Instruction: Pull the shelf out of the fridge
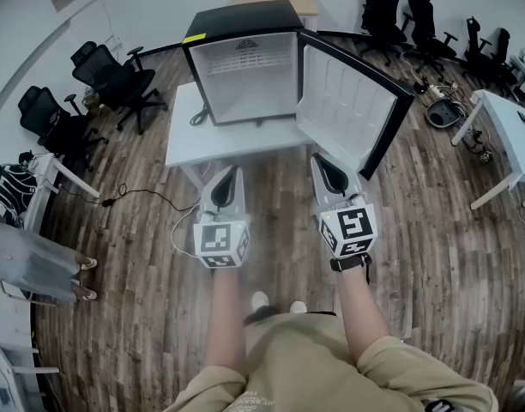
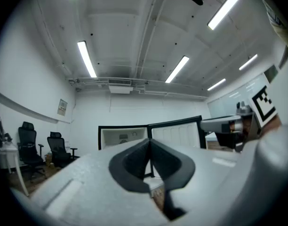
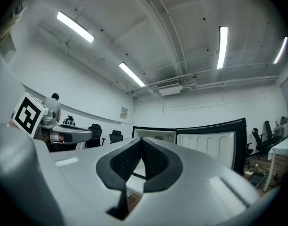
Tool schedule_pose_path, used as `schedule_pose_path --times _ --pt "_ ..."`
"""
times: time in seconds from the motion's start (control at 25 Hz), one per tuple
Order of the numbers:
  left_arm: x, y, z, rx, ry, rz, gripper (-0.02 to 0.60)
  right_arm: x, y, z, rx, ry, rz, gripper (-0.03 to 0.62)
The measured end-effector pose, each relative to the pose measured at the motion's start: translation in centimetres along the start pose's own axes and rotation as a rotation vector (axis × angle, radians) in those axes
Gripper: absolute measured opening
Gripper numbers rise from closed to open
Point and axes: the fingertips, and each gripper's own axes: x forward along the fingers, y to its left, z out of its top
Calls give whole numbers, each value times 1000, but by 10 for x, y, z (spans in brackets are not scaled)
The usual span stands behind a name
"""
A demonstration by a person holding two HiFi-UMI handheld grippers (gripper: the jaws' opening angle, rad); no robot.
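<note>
A small black fridge stands on a white table ahead of me, its door swung open to the right. The white inside is in view; I cannot make out a shelf in it. My left gripper and right gripper hang side by side over the floor in front of the table, both short of the fridge, both shut and empty. In the left gripper view the fridge and its door show beyond the closed jaws. The right gripper view shows the fridge and door likewise.
Black office chairs stand to the left, more chairs at the back right. A white desk is at the right, another desk at the left. A cable trails over the wooden floor. A person's sleeve shows at the left edge.
</note>
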Motion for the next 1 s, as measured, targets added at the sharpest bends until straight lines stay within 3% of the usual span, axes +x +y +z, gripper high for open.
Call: schedule_pose_path --times 0.28,0.56,1.0 --pt "8 -3 -2 -36 4 -3 -2 7 -2 -4 36 5 1 8" --pt "31 23 -20 -51 21 -29 -2 39 -14 -31 87 31 -20 6" --pt "134 104 -33 -57 8 -98 -2 163 -55 -44 96 49 -86 6"
